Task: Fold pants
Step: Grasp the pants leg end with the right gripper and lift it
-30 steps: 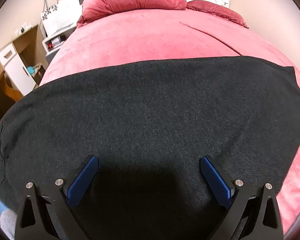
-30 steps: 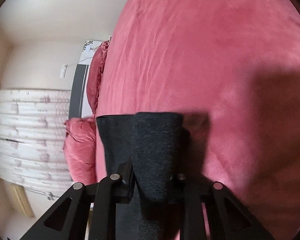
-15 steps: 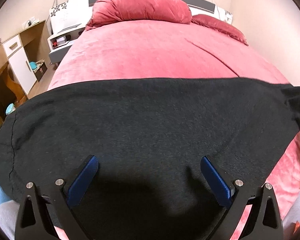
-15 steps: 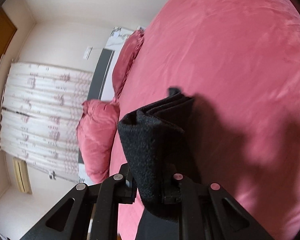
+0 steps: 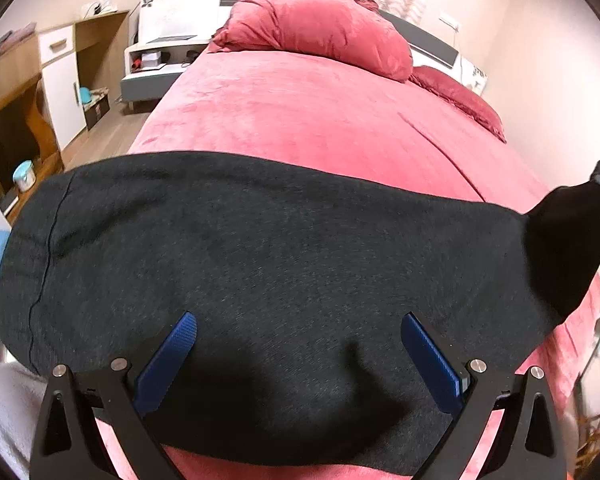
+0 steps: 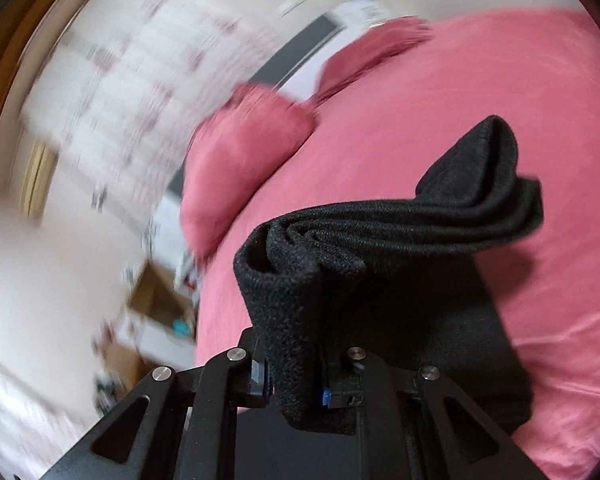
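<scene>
between right gripper (image 6: 296, 394) pads: pants (image 6: 384, 248) end (bunched).

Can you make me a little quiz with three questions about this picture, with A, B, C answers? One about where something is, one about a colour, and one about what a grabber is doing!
1. Where do the pants lie?
A. spread across the bed
B. on the floor
C. in the cupboard

2. What colour is the bed cover?
A. blue
B. pinkish red
C. green

3. What is the right gripper doing?
A. hanging open and empty
B. pinching a pillow
C. pinching a bunched end of the pants

Answers:
1 A, the dark cloth stretches over the red cover in the left view.
2 B, cover and pillows are both that red.
3 C, folded black cloth is clamped between its fingers, lifted off the bed.
</scene>
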The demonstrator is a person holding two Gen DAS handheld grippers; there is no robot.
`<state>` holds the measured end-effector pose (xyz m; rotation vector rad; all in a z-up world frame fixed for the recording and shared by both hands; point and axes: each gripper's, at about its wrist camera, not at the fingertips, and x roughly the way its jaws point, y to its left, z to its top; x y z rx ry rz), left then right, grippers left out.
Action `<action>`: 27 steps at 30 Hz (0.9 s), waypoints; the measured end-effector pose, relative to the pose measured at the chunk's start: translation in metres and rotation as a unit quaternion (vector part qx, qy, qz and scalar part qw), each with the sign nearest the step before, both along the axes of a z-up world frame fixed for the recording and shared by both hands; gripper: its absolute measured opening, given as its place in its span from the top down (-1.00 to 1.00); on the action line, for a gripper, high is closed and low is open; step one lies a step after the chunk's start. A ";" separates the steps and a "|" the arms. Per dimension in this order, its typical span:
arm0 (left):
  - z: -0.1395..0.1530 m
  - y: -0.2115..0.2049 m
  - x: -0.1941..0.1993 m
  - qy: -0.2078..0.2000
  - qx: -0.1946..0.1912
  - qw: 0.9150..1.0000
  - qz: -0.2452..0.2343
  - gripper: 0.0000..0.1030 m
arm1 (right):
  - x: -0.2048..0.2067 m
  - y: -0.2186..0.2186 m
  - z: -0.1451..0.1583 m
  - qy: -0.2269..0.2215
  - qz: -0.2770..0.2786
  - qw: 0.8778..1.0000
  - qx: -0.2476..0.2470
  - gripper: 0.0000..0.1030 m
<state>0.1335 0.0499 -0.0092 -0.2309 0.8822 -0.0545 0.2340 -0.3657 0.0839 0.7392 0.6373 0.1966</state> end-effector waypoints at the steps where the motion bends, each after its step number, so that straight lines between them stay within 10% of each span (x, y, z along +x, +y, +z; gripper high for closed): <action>1: -0.001 0.002 -0.001 0.001 -0.005 1.000 0.002 -1.00 | 0.000 0.024 -0.003 -0.001 0.026 0.999 -0.028 0.68; 10: 0.003 -0.009 -0.001 0.008 -0.027 1.000 -0.010 -1.00 | -0.015 0.181 -0.121 0.073 0.181 0.950 -0.245 0.67; 16: 0.007 -0.043 0.017 0.022 -0.038 0.998 -0.043 -1.00 | -0.028 0.148 -0.132 0.047 0.122 0.984 -0.119 0.51; 27: -0.002 -0.134 0.083 0.083 -0.093 0.983 -0.133 -1.00 | -0.057 0.116 -0.122 0.020 0.148 0.989 -0.011 0.07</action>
